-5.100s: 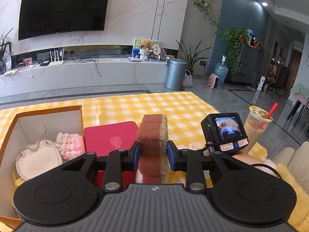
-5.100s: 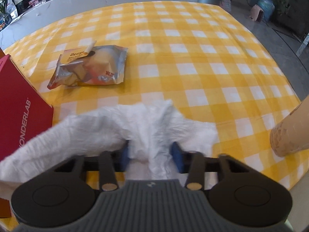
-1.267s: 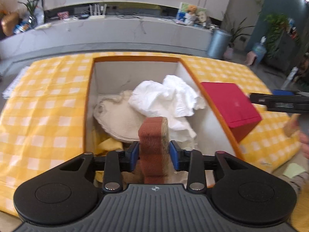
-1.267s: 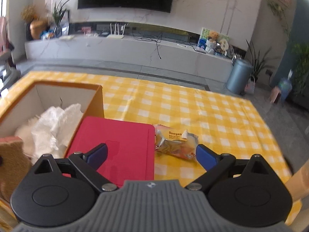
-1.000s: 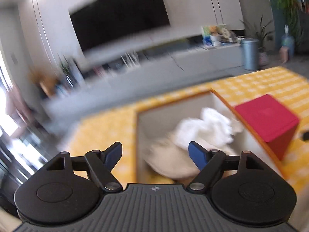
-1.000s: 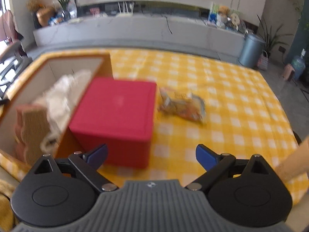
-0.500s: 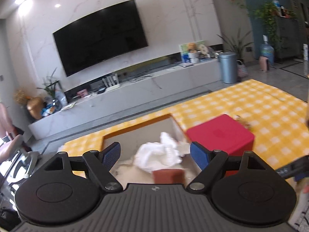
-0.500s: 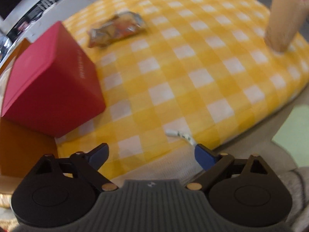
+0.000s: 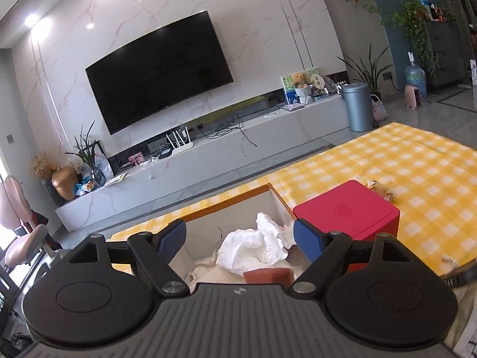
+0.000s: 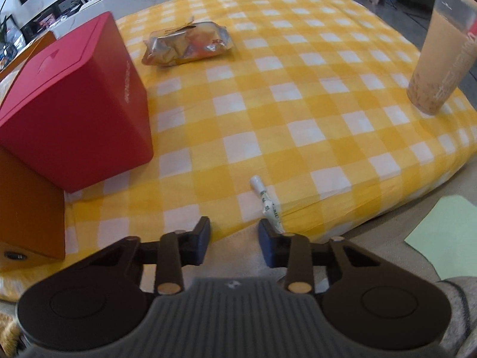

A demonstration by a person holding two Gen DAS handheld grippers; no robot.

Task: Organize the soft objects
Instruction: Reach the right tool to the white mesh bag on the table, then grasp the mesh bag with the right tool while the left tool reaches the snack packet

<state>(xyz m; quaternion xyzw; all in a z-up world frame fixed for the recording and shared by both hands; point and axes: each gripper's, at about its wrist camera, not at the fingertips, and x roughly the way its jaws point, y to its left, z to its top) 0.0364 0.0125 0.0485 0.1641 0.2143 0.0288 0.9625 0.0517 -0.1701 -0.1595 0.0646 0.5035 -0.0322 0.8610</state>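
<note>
The orange-walled open box (image 9: 226, 205) is serving as the bin for the soft things, which is why the crumpled white cloth (image 9: 256, 247), a cream fabric piece (image 9: 202, 268) and the brown sponge (image 9: 266, 275) are all lying inside it, directly ahead of and below the left gripper (image 9: 240, 240). That gripper is hanging above the box with its blue pads spread wide and nothing between them, touching nothing. The red box (image 10: 74, 104) is standing just beside the open box, ahead and to the left of the right gripper (image 10: 234, 238). The right gripper is pointing steeply down at the near edge of the yellow checked tablecloth (image 10: 298, 89), where a whitish cloth-like surface is lying under it; its jaws are closing, part-way in, and I cannot tell whether they are catching that surface. A small wrapped straw (image 10: 265, 200) is lying just ahead of its right finger, seemingly not gripped. A snack packet (image 10: 187, 43) is lying far ahead, and a drink cup (image 10: 441, 50) far ahead to the right.
</note>
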